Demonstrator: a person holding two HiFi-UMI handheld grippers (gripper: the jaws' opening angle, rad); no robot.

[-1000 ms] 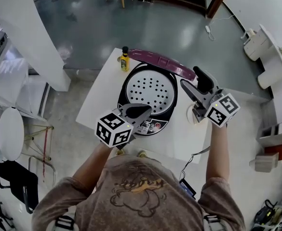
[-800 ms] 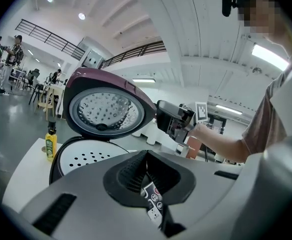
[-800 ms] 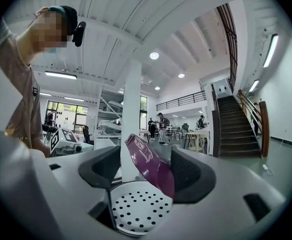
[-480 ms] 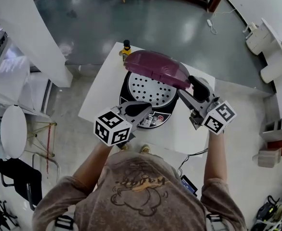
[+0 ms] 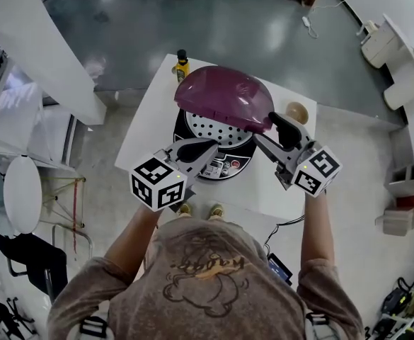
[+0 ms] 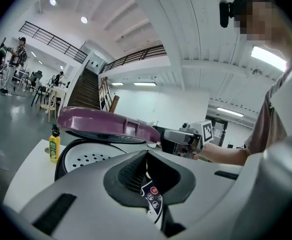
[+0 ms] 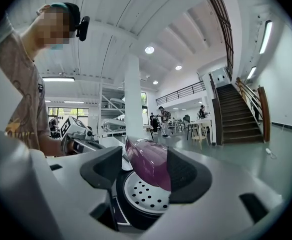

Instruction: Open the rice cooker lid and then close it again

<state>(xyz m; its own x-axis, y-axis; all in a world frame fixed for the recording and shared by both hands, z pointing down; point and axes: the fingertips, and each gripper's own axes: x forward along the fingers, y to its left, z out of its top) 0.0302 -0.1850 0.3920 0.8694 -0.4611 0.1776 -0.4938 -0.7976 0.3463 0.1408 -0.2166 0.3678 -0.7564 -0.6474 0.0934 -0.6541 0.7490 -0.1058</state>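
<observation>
The black rice cooker (image 5: 224, 168) stands on a white table (image 5: 146, 129). Its purple lid (image 5: 224, 94) hangs half lowered over the perforated inner plate (image 5: 210, 127). My right gripper (image 5: 265, 127) reaches in from the right. Its jaws straddle the lid's right front rim, one finger on the lid's top face, the other at its underside. In the right gripper view the lid (image 7: 148, 166) fills the gap between the pads. My left gripper (image 5: 208, 147) is shut and empty, hovering at the cooker's front over the control panel (image 6: 153, 196). The lid (image 6: 101, 126) appears above it in that view.
A small yellow bottle (image 5: 182, 66) stands at the table's back left corner, behind the cooker. A round beige object (image 5: 296, 110) lies on the table behind my right gripper. A cable (image 5: 284, 229) runs off the table's near right edge to the floor.
The lid has swung from upright down to about halfway over the pot. My right gripper has come down and forward with it. The left gripper has barely moved.
</observation>
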